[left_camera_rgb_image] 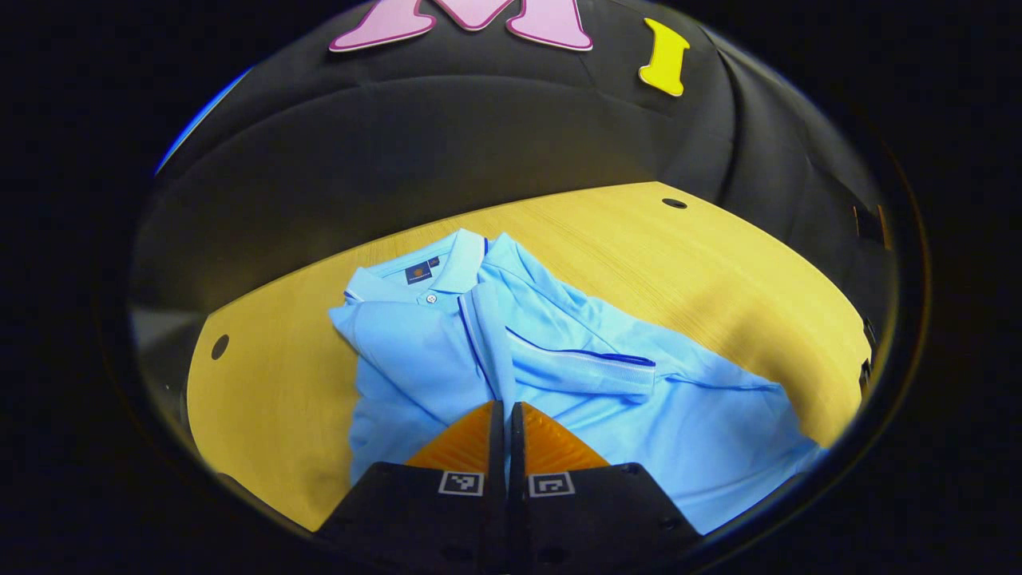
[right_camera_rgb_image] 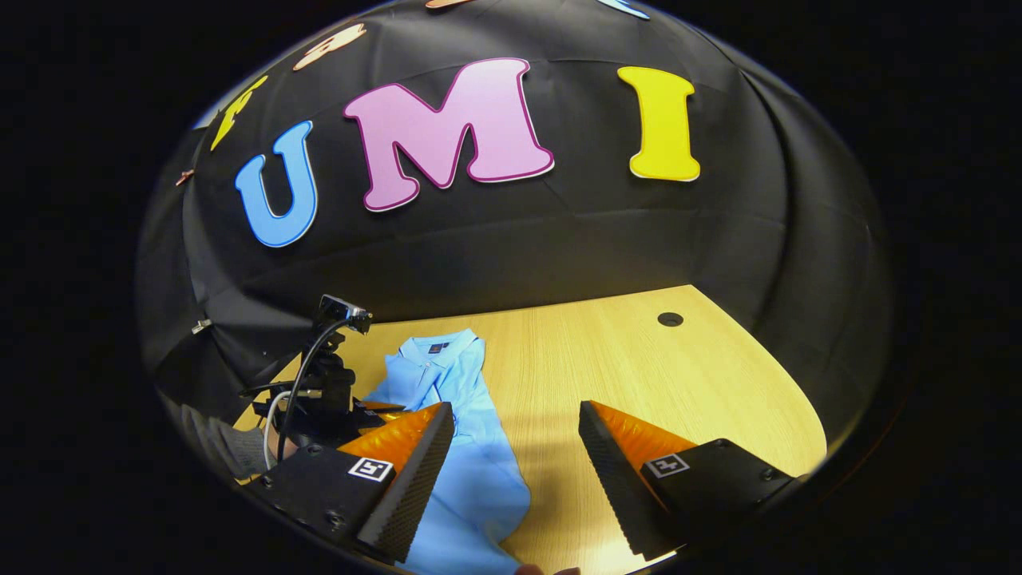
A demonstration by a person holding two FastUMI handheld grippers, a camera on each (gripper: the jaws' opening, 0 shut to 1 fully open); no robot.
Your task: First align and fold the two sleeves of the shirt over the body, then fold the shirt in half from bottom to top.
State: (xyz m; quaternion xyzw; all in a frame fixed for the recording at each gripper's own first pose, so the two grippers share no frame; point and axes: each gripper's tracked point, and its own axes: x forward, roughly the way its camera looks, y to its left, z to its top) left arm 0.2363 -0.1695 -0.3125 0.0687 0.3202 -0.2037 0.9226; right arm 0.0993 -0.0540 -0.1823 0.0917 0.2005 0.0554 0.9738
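Left gripper view: the left gripper (left_camera_rgb_image: 506, 415) sits low over the light blue polo shirt (left_camera_rgb_image: 559, 375), which lies on the wooden table (left_camera_rgb_image: 718, 263), collar (left_camera_rgb_image: 447, 267) toward the booth wall. The fingers are drawn together with barely a slit between them, their tips right at a raised fold of fabric near the placket. Whether cloth is actually pinched there — cannot tell, since the tips hide the contact. One sleeve (left_camera_rgb_image: 583, 367), marked by a dark trim line at its cuff, lies across the chest; the side of the shirt nearest the table's left edge looks turned in too.

Right gripper view: the right gripper (right_camera_rgb_image: 515, 455) hovers with its fingers spread wide, nothing between them, above the table beside the shirt's long edge. The left gripper with its cable and the hand holding it shows at the far side of the shirt.

Judgement: sleeve folding looks about finished, or in its last adjustment; the bottom-to-top fold is not yet done.

How to do this step well:
- Lay the sleeve flat, cuff trim parallel to the hem, no ridge left at the placket.
- Release low so the fabric does not spring back.
- For the half fold, take the two hem corners level — one gripper each — and carry them to the shoulders together.
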